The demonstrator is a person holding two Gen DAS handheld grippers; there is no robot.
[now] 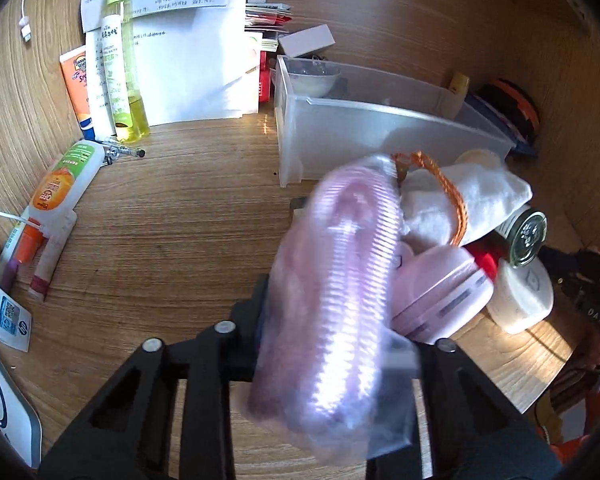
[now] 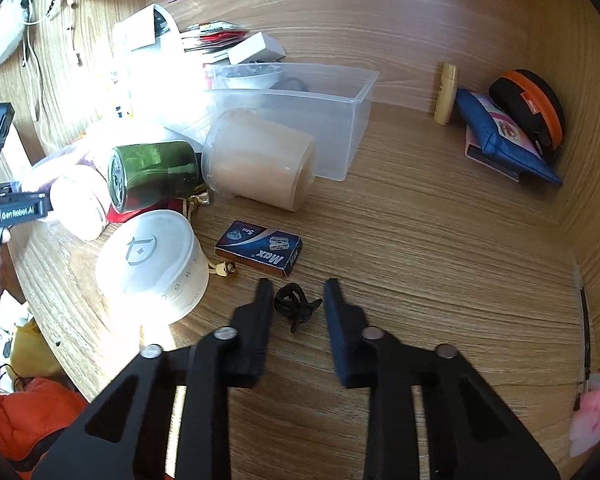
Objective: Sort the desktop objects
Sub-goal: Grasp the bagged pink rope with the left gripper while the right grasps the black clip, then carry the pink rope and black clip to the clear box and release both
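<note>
In the left wrist view my left gripper (image 1: pixel 332 312) is shut on a soft pink ribbed packet in clear wrap (image 1: pixel 340 280), held above the desk and blurred. The packet hides the right fingertip. Beyond it stands a clear plastic bin (image 1: pixel 380 128). In the right wrist view my right gripper (image 2: pixel 298 292) is low over the wooden desk, its two fingers closed against the sides of a small black hair clip (image 2: pixel 294 306). A blue razor-blade box (image 2: pixel 260 248) lies just past the clip.
Left view: papers (image 1: pixel 188 40), a yellow spray bottle (image 1: pixel 124 72), tubes along the left edge, a white cloth with orange cord (image 1: pixel 460 200). Right view: white round tin (image 2: pixel 152 264), green jar (image 2: pixel 152 172), beige tub (image 2: pixel 260 160), clear bin (image 2: pixel 340 120), blue pouch (image 2: pixel 500 136), black-orange case (image 2: pixel 532 108).
</note>
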